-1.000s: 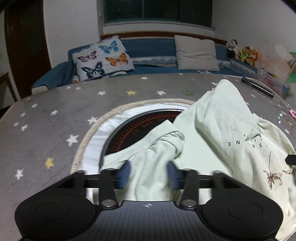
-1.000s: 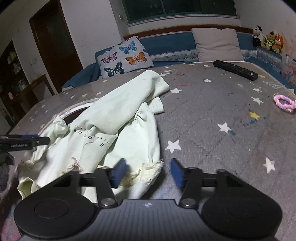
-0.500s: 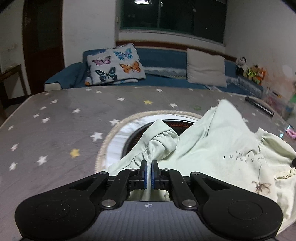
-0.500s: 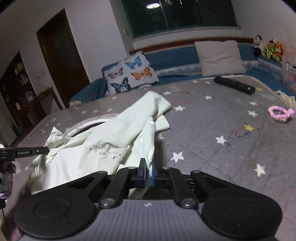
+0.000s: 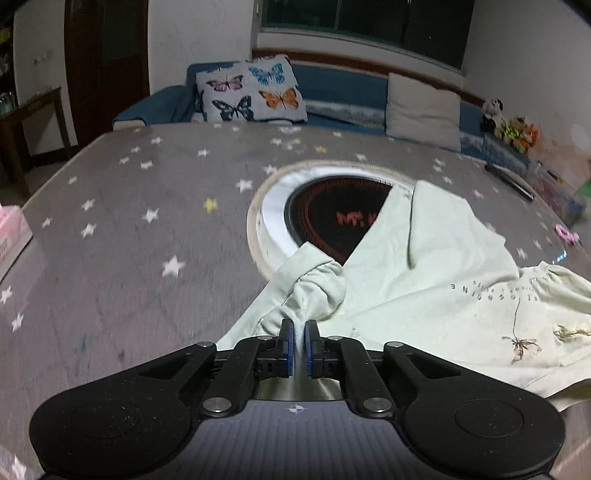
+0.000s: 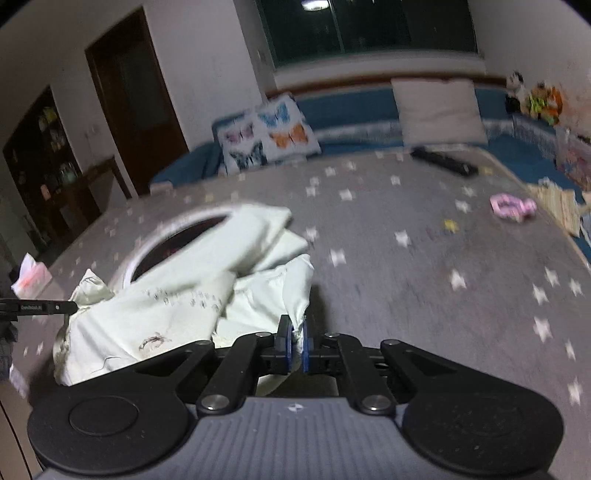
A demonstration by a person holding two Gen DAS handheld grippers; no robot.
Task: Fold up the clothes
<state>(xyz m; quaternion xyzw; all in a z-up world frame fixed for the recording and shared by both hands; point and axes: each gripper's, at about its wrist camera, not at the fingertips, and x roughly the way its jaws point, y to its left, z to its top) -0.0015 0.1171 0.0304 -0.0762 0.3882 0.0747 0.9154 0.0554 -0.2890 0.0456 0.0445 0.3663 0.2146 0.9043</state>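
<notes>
Both claws are clamped on fabric: left gripper (image 5: 299,345) pinches the pale green shirt (image 5: 436,280) (crumpled on the star-patterned tablecloth (image 5: 122,266), partly over a round cooktop (image 5: 332,218)) by its sleeve; right gripper (image 6: 295,341) pinches its edge.

You see white walls (image 5: 199,33) and a dark window (image 5: 365,18). A blue sofa (image 5: 332,86) holds a butterfly pillow (image 5: 251,94) and a plain pillow (image 5: 423,105). A brown door (image 6: 136,92) stands left. Toys (image 5: 511,127) sit in the corner.
</notes>
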